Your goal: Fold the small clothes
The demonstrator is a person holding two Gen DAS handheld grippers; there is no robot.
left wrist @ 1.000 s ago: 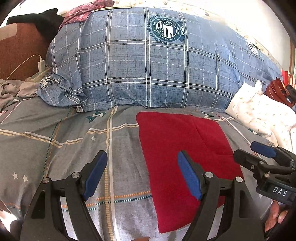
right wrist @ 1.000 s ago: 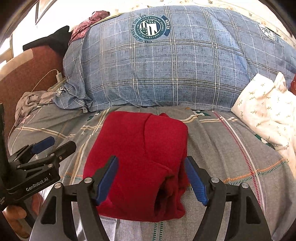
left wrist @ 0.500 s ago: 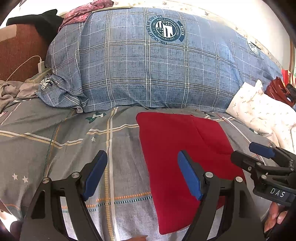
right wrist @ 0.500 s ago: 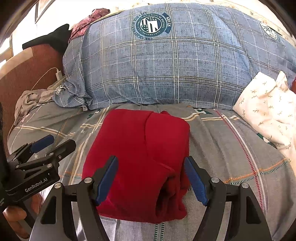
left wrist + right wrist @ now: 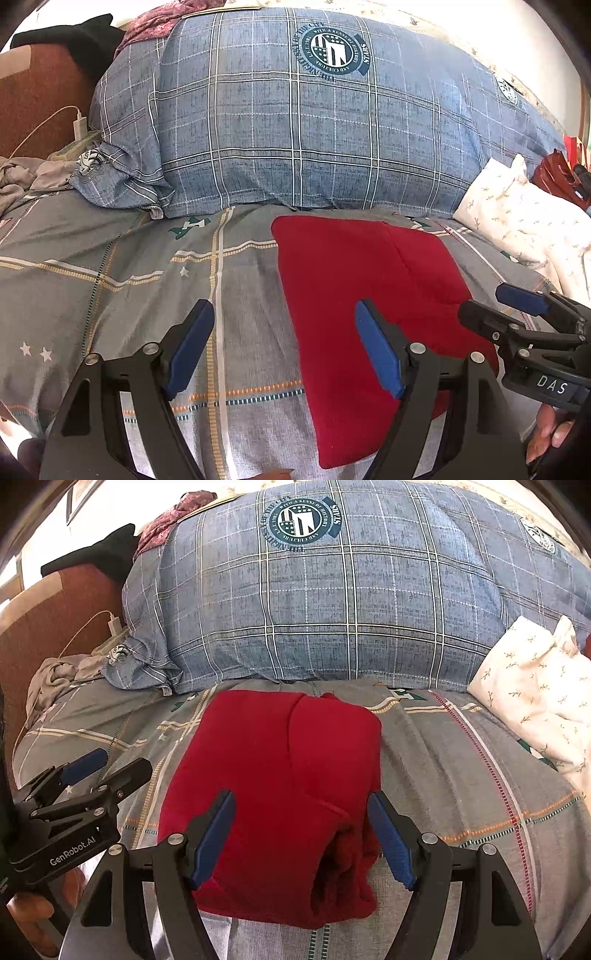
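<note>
Both tools hover with fingers spread and empty: the right tool directly over the near end of a folded red garment, the left tool over the grey patterned bedsheet beside its left edge. The garment lies flat on the bed before a blue plaid pillow.

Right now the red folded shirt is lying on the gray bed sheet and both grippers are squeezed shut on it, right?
Not quite. The red folded garment does lie on the gray bed sheet, but neither gripper is shut on it. The right wrist view shows the right gripper open above it, and the left wrist view shows the left gripper open too, holding nothing.
</note>
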